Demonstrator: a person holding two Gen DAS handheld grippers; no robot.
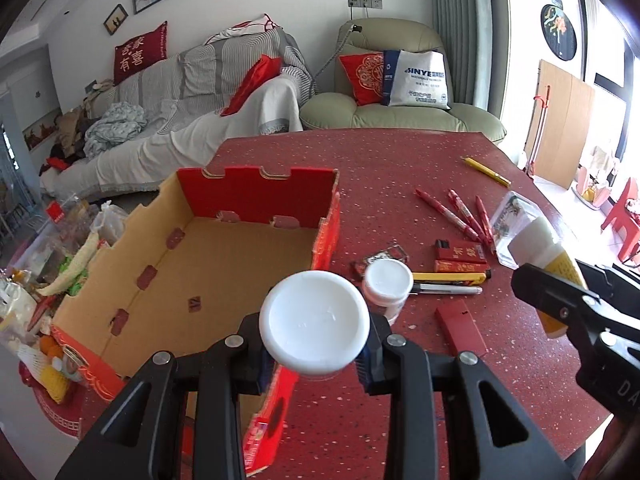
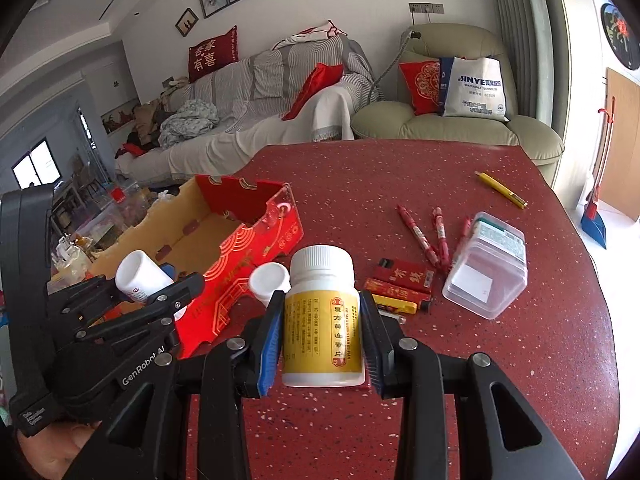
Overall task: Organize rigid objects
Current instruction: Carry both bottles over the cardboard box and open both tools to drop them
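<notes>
Left hand-held gripper (image 1: pixel 316 354) clamped on a white-capped bottle (image 1: pixel 314 322), its cap facing the left wrist camera and its body hidden below; the long axis therefore runs roughly toward the lens, and the bottle hangs clear of the counter (image 1: pixel 400 152), over the near right corner of the open cardboard box (image 1: pixel 224 264); the box cavity lies ahead and to the left of this gripper, with nothing visible between them.

Right hand-held gripper (image 2: pixel 322 344) clamped on a yellow-labelled bottle (image 2: pixel 322 320), held upright, white cap uppermost, the blue pads pressing on its two sides; it too appears lifted off the counter; from here the box lies ahead and to the left, beyond the left gripper, whose bottle shows in the right wrist view just beside the box's red side wall.

Judgement: the left hand is the nearer to the box and would need only a short carry over the wall; the right must cross further leftward, past a small white jar (image 2: pixel 270 280) standing on the counter just beside the box wall.

Pens, lighters and a clear plastic container (image 2: pixel 486 268) lie to the right, well apart from the box.
</notes>
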